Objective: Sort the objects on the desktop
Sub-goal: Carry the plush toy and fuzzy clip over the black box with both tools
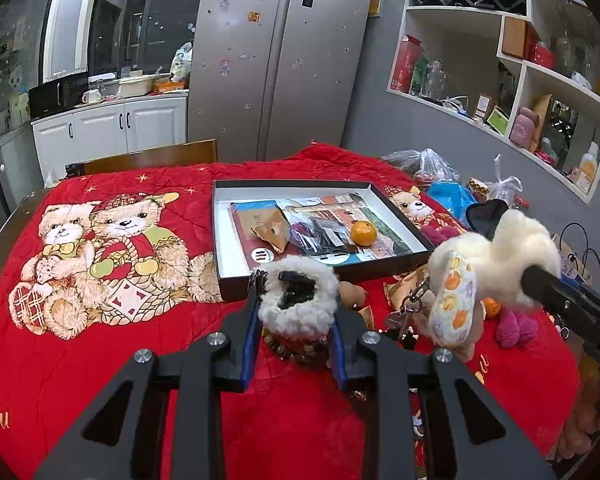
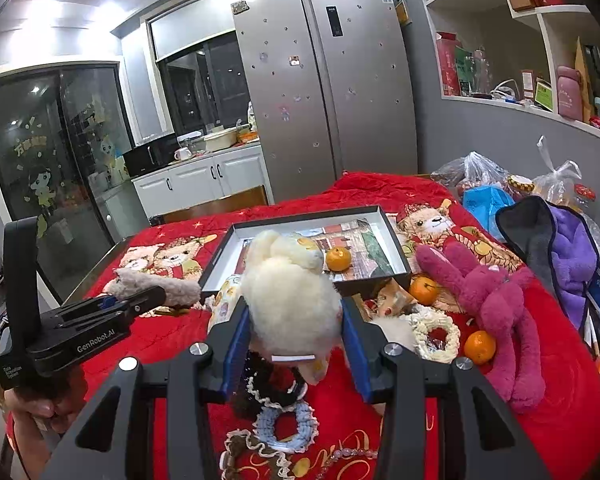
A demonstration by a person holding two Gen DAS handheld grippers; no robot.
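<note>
Left tongs I have clamped on a fluffy white ring; right tongs squeeze a cream plush toy, both above the red-blanketed bench.

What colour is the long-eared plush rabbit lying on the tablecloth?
Magenta pink; the rabbit shows best in the right wrist view.

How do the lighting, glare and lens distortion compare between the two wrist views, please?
Left wrist view: even, dimmer light, no glare; the fridge and shelves bow with fisheye curvature. Right wrist view: ceiling lights blow out at upper left; edges curve likewise; both stay sharp.
</note>
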